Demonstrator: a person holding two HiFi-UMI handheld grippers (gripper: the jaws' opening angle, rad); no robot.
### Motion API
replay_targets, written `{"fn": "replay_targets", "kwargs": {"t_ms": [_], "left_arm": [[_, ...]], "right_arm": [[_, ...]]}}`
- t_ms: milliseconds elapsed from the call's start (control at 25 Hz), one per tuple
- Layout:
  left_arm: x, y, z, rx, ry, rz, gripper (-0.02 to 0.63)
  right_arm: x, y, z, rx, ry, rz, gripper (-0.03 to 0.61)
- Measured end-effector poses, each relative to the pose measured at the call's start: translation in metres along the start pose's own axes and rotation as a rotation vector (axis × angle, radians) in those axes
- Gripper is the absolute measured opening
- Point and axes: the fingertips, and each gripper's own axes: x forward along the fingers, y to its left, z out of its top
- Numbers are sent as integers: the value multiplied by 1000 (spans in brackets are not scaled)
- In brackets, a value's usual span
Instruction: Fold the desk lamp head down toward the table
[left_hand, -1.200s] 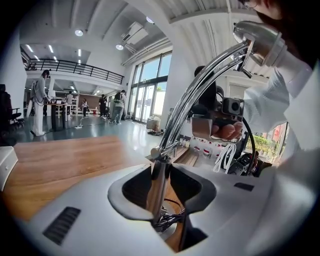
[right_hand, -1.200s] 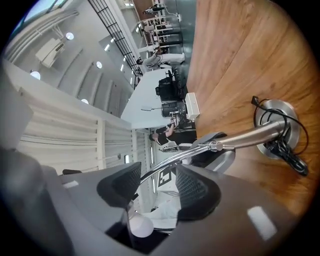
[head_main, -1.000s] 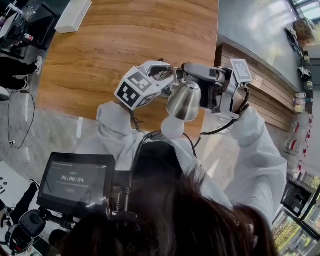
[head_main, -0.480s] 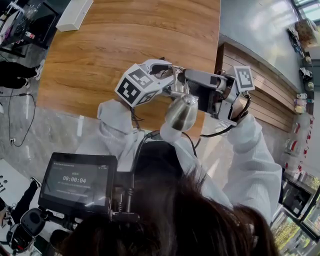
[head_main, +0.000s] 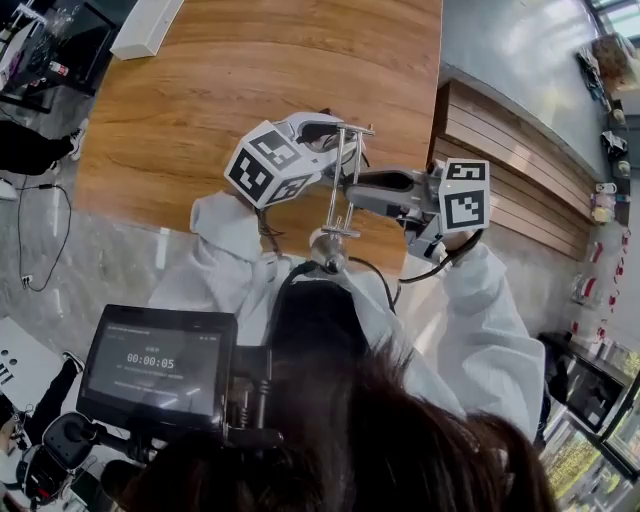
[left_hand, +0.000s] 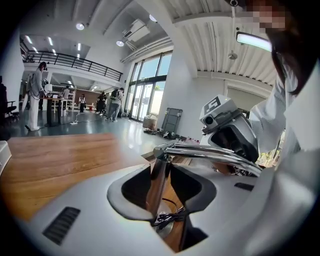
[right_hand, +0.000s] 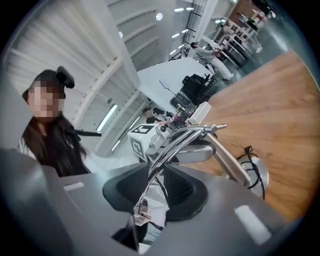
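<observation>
The chrome desk lamp stands at the near edge of the wooden table (head_main: 220, 80). My left gripper (head_main: 335, 140) (left_hand: 159, 185) is shut on its upright stem (left_hand: 156, 180), above the round base (left_hand: 165, 226). From the top joint the twin-rod upper arm (head_main: 340, 185) (right_hand: 165, 150) runs toward me, and the lamp head (head_main: 327, 254) hangs low at its end. My right gripper (head_main: 355, 190) (right_hand: 152, 175) comes in from the right with the rods between its jaws. They are closing, and the pads look to touch the rods.
A black cable (right_hand: 247, 155) loops over the lamp base (right_hand: 257, 175). A white box (head_main: 145, 30) lies at the table's far left. A screen device (head_main: 155, 365) hangs at my chest, and a wood-panelled counter (head_main: 520, 140) runs at the right.
The lamp head swung from up between the grippers down toward me. My right gripper rolled, sank and shifted from the head to the rods. The left gripper stayed put.
</observation>
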Motion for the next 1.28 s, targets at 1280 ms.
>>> {"fn": "replay_targets", "kwargs": {"t_ms": [1280], "left_arm": [[1,-6,-17,79,39,-14,83]], "right_arm": [[1,-63,-32,-538,162,-250,114]]}}
